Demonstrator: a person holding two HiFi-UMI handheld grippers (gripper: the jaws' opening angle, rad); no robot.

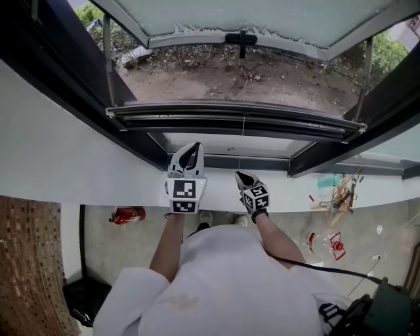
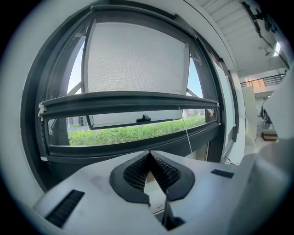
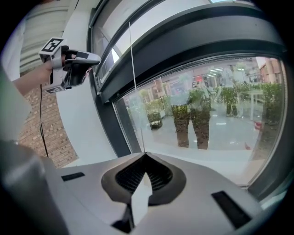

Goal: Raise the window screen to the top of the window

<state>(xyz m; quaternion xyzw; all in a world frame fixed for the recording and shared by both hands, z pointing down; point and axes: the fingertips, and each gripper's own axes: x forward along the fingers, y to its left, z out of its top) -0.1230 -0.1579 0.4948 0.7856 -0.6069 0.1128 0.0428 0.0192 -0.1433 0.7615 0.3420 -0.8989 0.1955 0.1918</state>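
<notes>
The window screen's dark bottom bar [image 1: 236, 119] spans the window frame, and it also crosses the left gripper view [image 2: 128, 102]. A thin pull cord [image 1: 241, 144] hangs from the bar. In the right gripper view the cord [image 3: 135, 92] runs down to the tips of my right gripper [image 3: 146, 155], which is shut on it. The same gripper [image 1: 242, 175] is just above the white sill in the head view. My left gripper [image 1: 191, 147] is beside it, shut with nothing between its jaws [image 2: 149, 152]. The cord [image 2: 186, 133] hangs to its right.
Beyond the bar, a frosted sash [image 1: 262, 20] with a black handle [image 1: 241, 38] is swung open outward. The white sill [image 1: 79, 157] carries clutter at the right [image 1: 341, 191]. A red extinguisher [image 1: 126, 214] and clear bottles [image 1: 325, 241] lie on the floor below.
</notes>
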